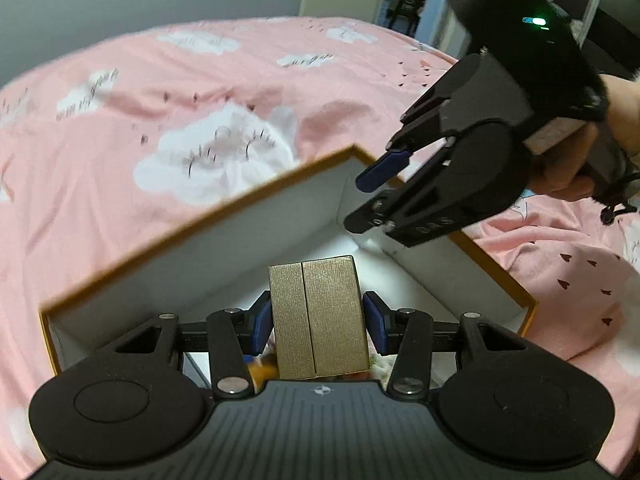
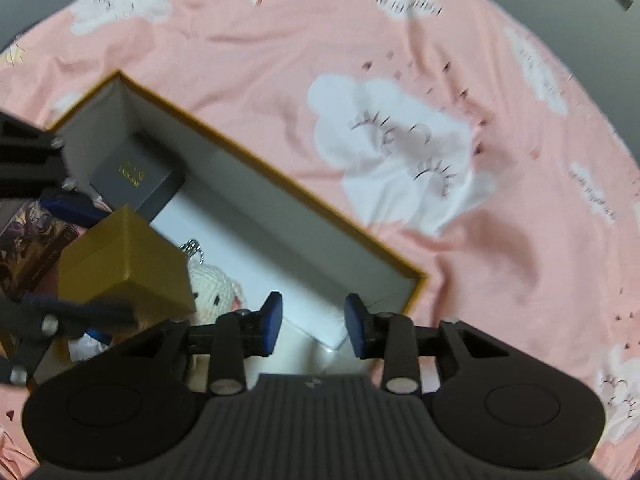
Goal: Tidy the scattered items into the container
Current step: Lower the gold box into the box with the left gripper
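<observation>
While I hold the gold box point(image 1: 318, 316) in my left claw point(image 1: 318, 320), its two blue pads press on the box's left and right sides, so this claw is closed on it. The box stands upright between the fingers, with its long axis pointing away from the claw and its middle seam running the same way. Directly below and ahead of the claw is the open container point(image 1: 200, 216), a white box with an orange rim on the pink bedsheet point(image 1: 120, 80), so I judge the box only needs to go down and be let go.

Inside the container, under and beside the gold box, I see a grey box point(image 2: 136, 178) toward the far corner and a small knitted doll point(image 2: 216, 288) with a chain, nearer to my right claw point(image 2: 314, 320).

To the right, my right claw is open and empty; nothing is between its pads. It hangs above the near end of the container. The left claw is clearly the nearer one for this drop, and the free floor lies ahead of it, along the far wall.
</observation>
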The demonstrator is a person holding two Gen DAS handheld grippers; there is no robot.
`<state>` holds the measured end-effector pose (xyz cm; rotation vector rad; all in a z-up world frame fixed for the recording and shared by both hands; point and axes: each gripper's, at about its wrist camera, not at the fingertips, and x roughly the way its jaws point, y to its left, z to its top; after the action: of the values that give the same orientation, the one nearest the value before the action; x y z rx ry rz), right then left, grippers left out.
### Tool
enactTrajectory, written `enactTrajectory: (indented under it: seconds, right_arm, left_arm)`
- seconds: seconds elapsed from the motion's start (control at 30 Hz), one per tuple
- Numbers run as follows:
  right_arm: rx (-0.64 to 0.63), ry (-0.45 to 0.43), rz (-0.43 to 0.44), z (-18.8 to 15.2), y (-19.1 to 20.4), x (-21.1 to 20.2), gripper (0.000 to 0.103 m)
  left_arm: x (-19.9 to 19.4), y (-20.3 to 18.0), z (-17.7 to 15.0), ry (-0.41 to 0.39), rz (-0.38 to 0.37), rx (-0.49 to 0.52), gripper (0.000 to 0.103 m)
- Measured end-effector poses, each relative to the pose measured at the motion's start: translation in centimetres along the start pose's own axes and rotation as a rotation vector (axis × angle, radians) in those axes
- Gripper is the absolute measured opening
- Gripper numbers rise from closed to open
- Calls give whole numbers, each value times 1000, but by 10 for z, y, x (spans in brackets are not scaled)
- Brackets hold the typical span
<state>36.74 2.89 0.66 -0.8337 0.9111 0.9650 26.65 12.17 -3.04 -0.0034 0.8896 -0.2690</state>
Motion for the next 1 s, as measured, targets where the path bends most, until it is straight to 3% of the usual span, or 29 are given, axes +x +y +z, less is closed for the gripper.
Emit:
enactTrajectory:
  seconds: [0.13,0.47,0.6,0.7,1.0]
  right_arm:
    - [-6,-40,-8,-5,-11,-12,38]
    - [-47,-108,-41,-16,-33,-26,37]
    - [-38,-87,-30,-16,-42,-29,36]
    - [-5,-70,-4,-17,-50,-26,28]
    - [18,-42,1,-23,-55,-10,28]
  left_arm:
    - [7,-10,20,-24,27,164,55]
    - [67,-35,32,79,13,548,55]
    - [90,-39,34,104,-11,617,55]
    - [105,-41,39,117,-33,653,55]
    - [132,-51,51,157,-70,747,54]
